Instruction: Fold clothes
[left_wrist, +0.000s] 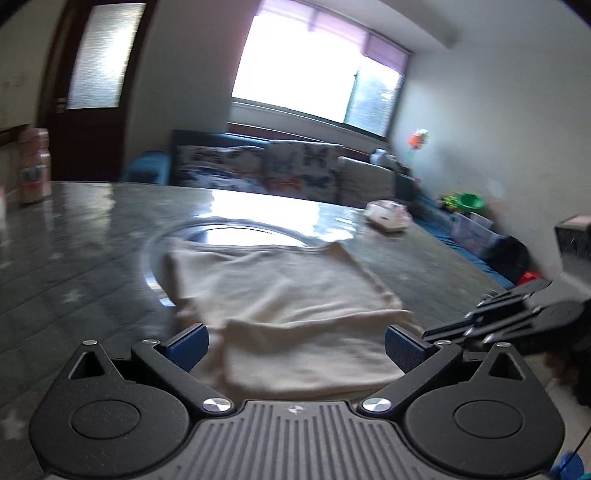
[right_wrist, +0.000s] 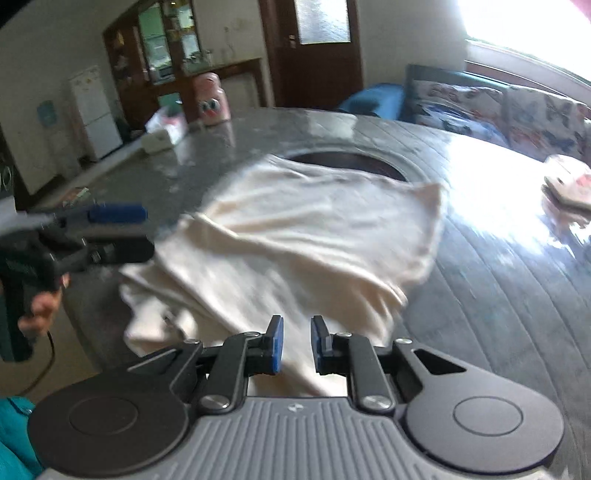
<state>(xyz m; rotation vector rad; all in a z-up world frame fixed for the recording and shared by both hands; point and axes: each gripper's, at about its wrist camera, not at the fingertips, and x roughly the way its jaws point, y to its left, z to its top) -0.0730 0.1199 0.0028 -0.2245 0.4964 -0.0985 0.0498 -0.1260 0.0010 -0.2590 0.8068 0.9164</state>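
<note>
- My left gripper (left_wrist: 295, 345): jaws spread wide, nothing between them, above near edge of cloth.
- My right gripper (right_wrist: 297, 345): jaws narrowly apart, holding nothing.
- Cream garment (left_wrist: 280, 295): partly folded on grey table (left_wrist: 74, 240), far edge over round inset.
- Pink container (right_wrist: 212, 99) at table's far side.

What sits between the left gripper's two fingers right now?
In the left wrist view, the left gripper is wide open, and the near folded edge of the cream garment lies in the gap between its fingers, ungripped, on the grey table.
</note>
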